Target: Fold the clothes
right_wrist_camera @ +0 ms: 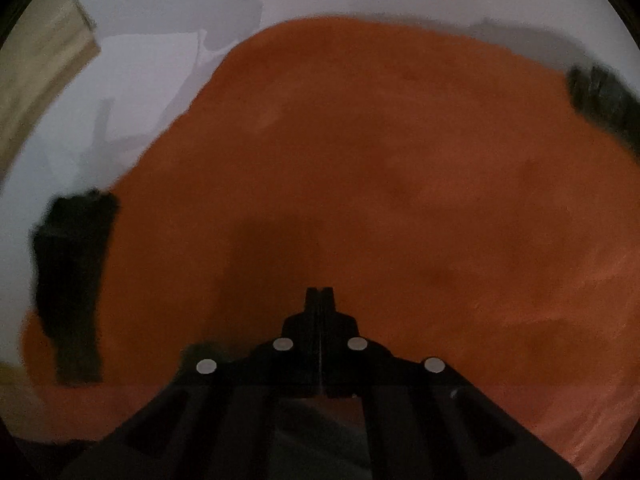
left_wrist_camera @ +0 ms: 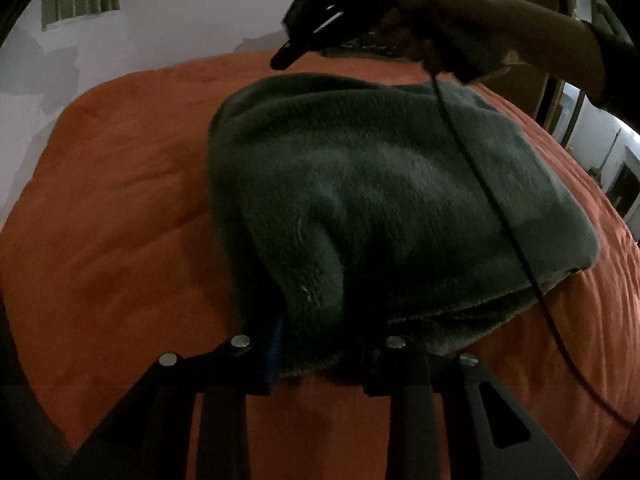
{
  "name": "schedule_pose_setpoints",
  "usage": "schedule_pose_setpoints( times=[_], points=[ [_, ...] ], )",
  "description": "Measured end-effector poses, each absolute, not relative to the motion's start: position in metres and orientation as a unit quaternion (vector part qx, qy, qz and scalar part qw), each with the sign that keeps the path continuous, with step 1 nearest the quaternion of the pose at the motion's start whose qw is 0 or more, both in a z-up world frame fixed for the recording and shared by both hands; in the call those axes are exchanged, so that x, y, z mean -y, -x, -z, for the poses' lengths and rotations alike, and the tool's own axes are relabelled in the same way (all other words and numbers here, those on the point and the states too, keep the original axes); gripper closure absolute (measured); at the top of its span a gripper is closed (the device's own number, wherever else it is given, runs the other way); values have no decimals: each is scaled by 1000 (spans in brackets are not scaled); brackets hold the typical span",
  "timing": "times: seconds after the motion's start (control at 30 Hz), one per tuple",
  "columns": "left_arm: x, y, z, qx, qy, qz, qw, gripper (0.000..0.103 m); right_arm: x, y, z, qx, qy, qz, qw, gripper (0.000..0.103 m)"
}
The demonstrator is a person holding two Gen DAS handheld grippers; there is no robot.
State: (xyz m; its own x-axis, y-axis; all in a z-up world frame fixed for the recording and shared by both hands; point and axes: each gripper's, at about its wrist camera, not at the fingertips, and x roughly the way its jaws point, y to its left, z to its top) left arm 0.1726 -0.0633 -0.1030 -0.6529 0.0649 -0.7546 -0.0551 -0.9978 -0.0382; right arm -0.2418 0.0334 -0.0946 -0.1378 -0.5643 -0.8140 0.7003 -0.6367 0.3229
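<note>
A grey-green fleece garment (left_wrist_camera: 384, 184) lies folded in a thick bundle on the orange bedspread (left_wrist_camera: 120, 208). Its near edge sits bunched between the fingers of my left gripper (left_wrist_camera: 324, 344), which is shut on it at the bottom of the left wrist view. A hand (left_wrist_camera: 448, 20) holds my right gripper (left_wrist_camera: 286, 58) above the far side of the garment, pointing left. In the right wrist view my right gripper (right_wrist_camera: 320, 290) is shut with nothing in it, over bare bedspread (right_wrist_camera: 400, 160).
A black cable (left_wrist_camera: 480, 184) trails from the right gripper across the garment. Blurred dark patches show at the bed's left edge (right_wrist_camera: 72, 280) and far right (right_wrist_camera: 600, 96). A pale wall (right_wrist_camera: 160, 60) borders the bed.
</note>
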Motion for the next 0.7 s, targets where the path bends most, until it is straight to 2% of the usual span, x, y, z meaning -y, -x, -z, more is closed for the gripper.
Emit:
schedule_pose_setpoints(
  times=[0.03, 0.1, 0.13, 0.17, 0.2, 0.23, 0.27, 0.3, 0.33, 0.37, 0.43, 0.57, 0.7],
  points=[
    [65, -176, 101, 13, 414, -909, 34, 66, -35, 243, 94, -46, -522, 728, 443, 99],
    [69, -180, 98, 29, 413, -910, 39, 62, -30, 234, 91, -45, -536, 689, 485, 57],
    [70, -178, 98, 34, 415, -908, 41, 53, -22, 220, 89, -67, -534, 668, 514, 20],
    [71, -174, 100, 38, 420, -906, 35, 40, -9, 209, 90, -92, -527, 660, 528, 12],
    [71, -171, 102, 42, 424, -904, 28, 37, 4, 199, 92, -117, -519, 653, 539, 12],
    [72, -168, 105, 50, 426, -903, 24, 37, 16, 186, 95, -168, -503, 660, 532, 16],
    [72, -166, 107, 59, 426, -903, 27, 42, 23, 181, 100, -201, -497, 668, 517, 39],
    [71, -166, 106, 60, 421, -905, 33, 55, 27, 180, 107, -221, -502, 670, 500, 62],
    [69, -166, 104, 59, 415, -907, 38, 75, 35, 184, 118, -228, -525, 667, 477, 99],
    [67, -167, 102, 58, 409, -910, 44, 81, 35, 188, 121, -220, -530, 672, 468, 98],
    [67, -174, 94, 63, 392, -917, 46, 85, 30, 192, 109, -192, -505, 700, 467, 98],
    [64, -189, 91, 69, 383, -920, 47, 88, 13, 207, 78, -113, -494, 718, 477, 99],
    [54, -196, 100, 62, 394, -916, 47, 93, 17, 222, 81, -101, -497, 731, 456, 102]
  ],
)
